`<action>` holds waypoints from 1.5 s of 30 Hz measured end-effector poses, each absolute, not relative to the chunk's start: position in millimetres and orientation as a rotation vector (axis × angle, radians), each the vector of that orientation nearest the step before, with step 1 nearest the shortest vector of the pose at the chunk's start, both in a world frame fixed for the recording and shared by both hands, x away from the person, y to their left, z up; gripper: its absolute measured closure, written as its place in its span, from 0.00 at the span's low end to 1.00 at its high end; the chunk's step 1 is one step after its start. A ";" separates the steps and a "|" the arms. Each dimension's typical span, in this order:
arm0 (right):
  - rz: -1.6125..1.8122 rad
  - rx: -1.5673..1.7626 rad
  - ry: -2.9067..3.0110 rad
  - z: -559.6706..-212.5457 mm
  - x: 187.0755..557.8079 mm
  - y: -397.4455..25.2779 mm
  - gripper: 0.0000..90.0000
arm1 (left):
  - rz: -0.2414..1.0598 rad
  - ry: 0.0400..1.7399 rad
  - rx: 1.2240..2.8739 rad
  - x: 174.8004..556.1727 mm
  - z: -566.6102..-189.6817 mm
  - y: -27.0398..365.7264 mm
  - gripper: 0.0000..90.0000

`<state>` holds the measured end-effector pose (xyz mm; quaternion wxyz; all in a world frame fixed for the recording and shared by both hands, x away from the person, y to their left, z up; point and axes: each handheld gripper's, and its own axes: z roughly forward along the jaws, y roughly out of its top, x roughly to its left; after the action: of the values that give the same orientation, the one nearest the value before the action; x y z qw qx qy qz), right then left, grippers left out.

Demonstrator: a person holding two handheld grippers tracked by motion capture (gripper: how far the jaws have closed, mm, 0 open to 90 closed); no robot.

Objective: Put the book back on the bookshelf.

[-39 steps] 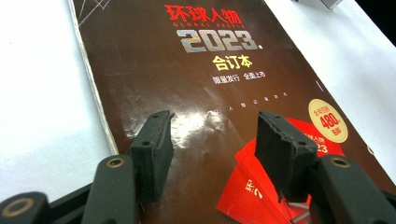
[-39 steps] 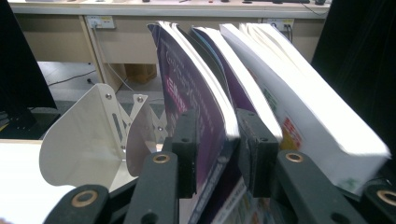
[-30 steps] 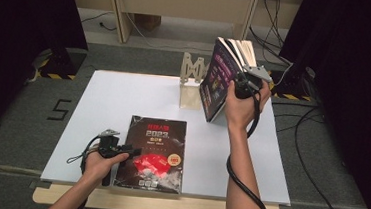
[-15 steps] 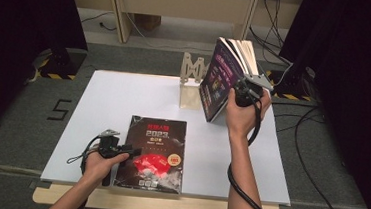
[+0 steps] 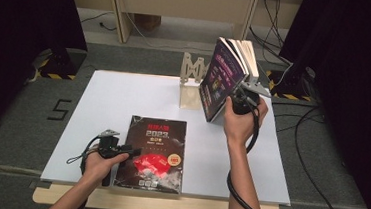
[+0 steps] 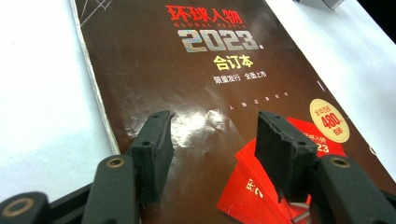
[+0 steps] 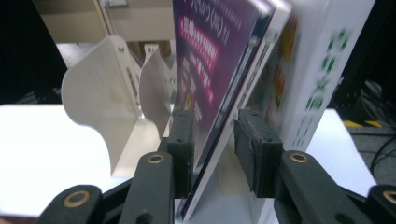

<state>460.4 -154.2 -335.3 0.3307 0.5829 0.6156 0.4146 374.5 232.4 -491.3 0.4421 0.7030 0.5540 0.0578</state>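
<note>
Purple and glossy, the cover of the upright book (image 5: 222,82) faced left in the high view while your right hand-held gripper (image 5: 244,100) gripped it near its lower edge, at the far right part of the white tabletop (image 5: 124,94). In the right gripper view the two black jaws stood on either side of that purple book (image 7: 212,70), the left pad against its cover and the right pad close to its back, so the hand-held gripper was clamped on it or very nearly so; the book leaned slightly, tilted toward the left. Just behind it stood a second book with a white cover and green characters (image 7: 322,79), upright and touching or almost touching the purple one. To the left of both, the pale wooden book stand (image 5: 191,85) rested on the tabletop, its curved dividers (image 7: 100,98) near the purple cover but apart from it. Your left hand-held gripper (image 5: 119,152) lay low at the near left part of the tabletop, its jaws spread wide and empty. In the left gripper view those jaws hovered over the dark brown magazine (image 6: 210,93), which lay flat on the tabletop with its 2023 title away from you and red cards printed on its near part.
</note>
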 end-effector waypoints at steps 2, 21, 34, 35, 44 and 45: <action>1.082 1.541 1.630 -339.8 458.2 -153.8 0.74 | 0.147 1.377 1.743 374.5 -491.2 232.9 0.50; 1.062 1.673 1.800 -387.6 440.7 -154.8 0.71 | 0.285 1.475 1.703 404.1 -490.2 252.5 0.52; 1.031 1.717 1.924 -421.9 433.8 -147.0 0.69 | 0.266 1.492 1.714 419.6 -493.4 247.8 0.58; 1.025 1.715 1.931 -423.2 433.4 -146.3 0.69 | 0.270 1.490 1.721 419.9 -493.2 247.6 0.60; 1.018 1.718 1.992 -432.3 435.1 -136.3 0.69 | 0.252 1.467 1.739 419.6 -494.0 245.1 0.71; 1.019 1.722 2.002 -433.6 435.9 -134.1 0.69 | 0.241 1.462 1.742 418.8 -493.9 243.1 0.72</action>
<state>435.9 -134.1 -433.6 0.1547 0.6011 0.6988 0.3555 418.8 243.1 -493.9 0.4143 0.6933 0.5817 0.0961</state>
